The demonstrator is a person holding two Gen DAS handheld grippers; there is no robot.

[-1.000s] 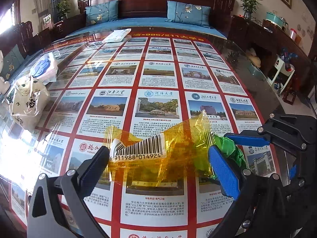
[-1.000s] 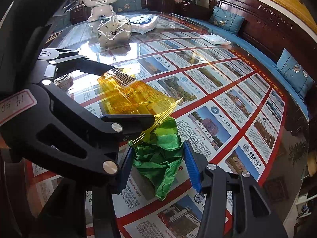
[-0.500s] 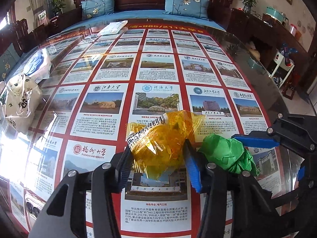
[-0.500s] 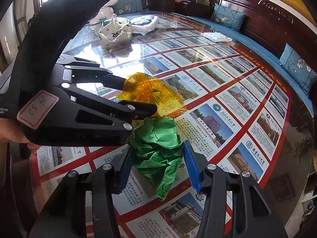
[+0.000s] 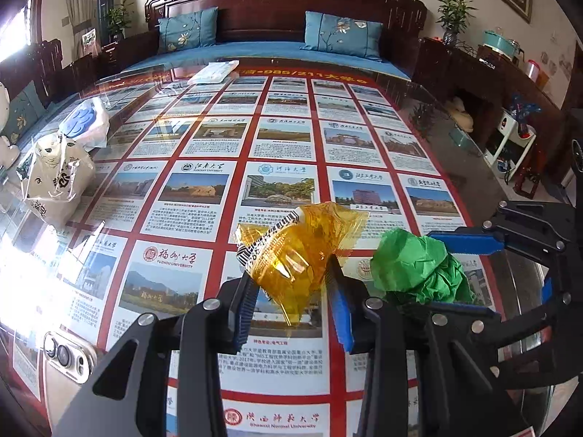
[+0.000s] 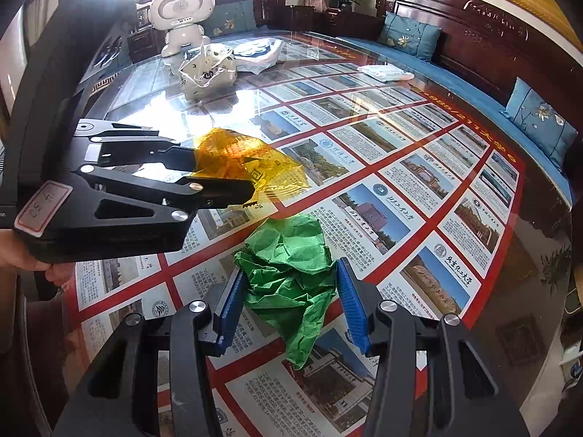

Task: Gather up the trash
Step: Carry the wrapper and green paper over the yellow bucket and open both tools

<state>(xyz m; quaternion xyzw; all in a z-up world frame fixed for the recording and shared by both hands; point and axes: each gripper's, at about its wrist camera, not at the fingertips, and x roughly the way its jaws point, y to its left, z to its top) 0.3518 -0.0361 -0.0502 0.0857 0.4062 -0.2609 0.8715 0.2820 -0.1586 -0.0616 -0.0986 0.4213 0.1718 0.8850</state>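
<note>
My left gripper point(image 5: 291, 287) is shut on a crumpled yellow transparent wrapper point(image 5: 298, 244) with a barcode strip and holds it just above the glass-topped table point(image 5: 218, 138). My right gripper point(image 6: 288, 291) is shut on a crumpled green paper point(image 6: 291, 276). In the left wrist view the green paper point(image 5: 419, 269) sits between the right gripper's blue pads point(image 5: 466, 242), just right of the wrapper. In the right wrist view the left gripper point(image 6: 218, 178) holds the yellow wrapper point(image 6: 247, 160) just beyond the green paper.
A white printed bag point(image 5: 54, 182) and a blue-and-white bag point(image 5: 85, 123) lie at the table's left. A white packet point(image 5: 215, 71) lies at the far edge. A white toy robot point(image 6: 182, 14) stands beyond the bags. A phone point(image 5: 65, 357) lies near left.
My left gripper closed on the yellow wrapper, crumpling it, and lifted it a little. My right gripper squeezed the green paper tighter and rose with it.
</note>
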